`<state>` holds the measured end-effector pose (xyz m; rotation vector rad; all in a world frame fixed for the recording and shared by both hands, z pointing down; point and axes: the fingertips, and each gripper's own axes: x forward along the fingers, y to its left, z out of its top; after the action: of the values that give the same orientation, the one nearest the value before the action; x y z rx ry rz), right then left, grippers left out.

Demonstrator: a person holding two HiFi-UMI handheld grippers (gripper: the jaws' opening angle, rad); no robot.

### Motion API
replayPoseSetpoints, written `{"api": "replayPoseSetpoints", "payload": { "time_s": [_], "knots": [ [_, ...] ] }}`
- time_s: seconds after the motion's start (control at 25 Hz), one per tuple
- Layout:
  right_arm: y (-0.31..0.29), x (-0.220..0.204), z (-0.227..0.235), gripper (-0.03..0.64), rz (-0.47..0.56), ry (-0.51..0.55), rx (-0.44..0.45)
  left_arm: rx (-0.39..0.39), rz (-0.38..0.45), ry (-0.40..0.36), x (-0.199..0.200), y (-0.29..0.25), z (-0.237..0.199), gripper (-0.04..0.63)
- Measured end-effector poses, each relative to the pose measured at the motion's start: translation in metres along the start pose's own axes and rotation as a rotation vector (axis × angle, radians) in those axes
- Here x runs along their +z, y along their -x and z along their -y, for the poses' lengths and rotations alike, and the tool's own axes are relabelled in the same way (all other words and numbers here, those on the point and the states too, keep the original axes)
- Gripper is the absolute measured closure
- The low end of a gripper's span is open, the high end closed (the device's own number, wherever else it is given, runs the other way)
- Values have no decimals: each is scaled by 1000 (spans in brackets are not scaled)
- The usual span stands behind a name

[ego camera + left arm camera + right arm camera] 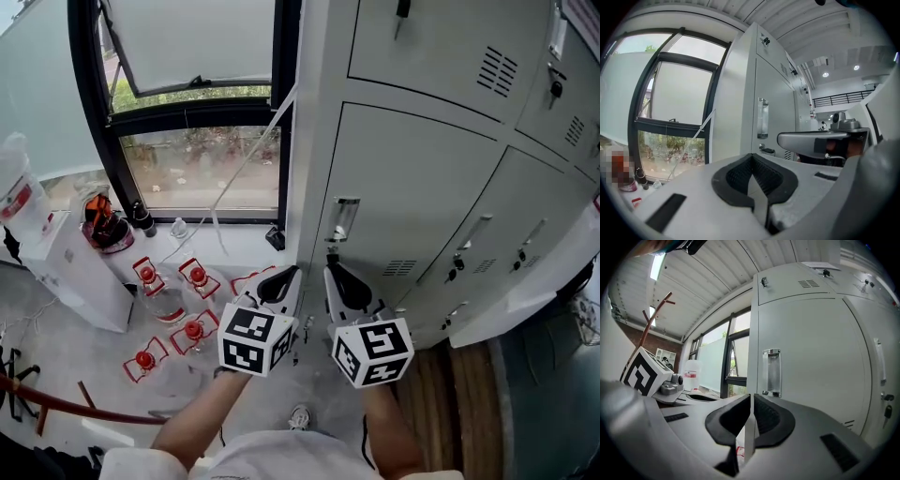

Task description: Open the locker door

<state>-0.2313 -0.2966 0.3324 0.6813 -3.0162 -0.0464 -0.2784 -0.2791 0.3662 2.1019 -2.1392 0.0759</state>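
Pale grey metal locker door (412,183) sits shut, flush with its neighbours, its recessed metal handle (342,220) near its left edge. The left gripper (284,279) and the right gripper (339,278) hover side by side just below the handle, not touching the door. Each has its jaws pressed together on nothing. A small dark fitting (332,258) under the handle may be a lock.

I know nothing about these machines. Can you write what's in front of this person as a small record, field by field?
place: grey lockers beside a window
locker door: closed
handle: metal, near the door's left edge
left gripper: jaws together, empty
right gripper: jaws together, empty, facing the handle
contact: neither gripper appears to touch the door
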Motion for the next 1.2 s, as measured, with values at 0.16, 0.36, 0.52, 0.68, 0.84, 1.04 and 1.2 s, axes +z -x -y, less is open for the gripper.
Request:
{"api": "replayPoseSetpoints", "payload": {
  "time_s": [0.16,0.36,0.52,0.68,0.84,1.04,1.2],
  "knots": [
    [-15,10,8,612,16,8,13,25,6,-9,6,-12,-11,589],
    [-27,16,16,592,22,12,33,45,8,-3,8,-22,-19,589],
    [-34,21,20,558,32,12,49,61,-1,7,4,-25,-26,589],
    [-40,24,22,540,40,13,52,76,3,3,7,-26,-32,589],
    [-45,27,23,529,44,15,56,83,0,4,5,-27,-36,589],
    [-49,30,25,526,47,14,57,79,-1,-1,6,-28,-36,589],
    [-52,32,23,526,48,6,76,77,2,-11,8,-27,-35,589]
  ]
}}
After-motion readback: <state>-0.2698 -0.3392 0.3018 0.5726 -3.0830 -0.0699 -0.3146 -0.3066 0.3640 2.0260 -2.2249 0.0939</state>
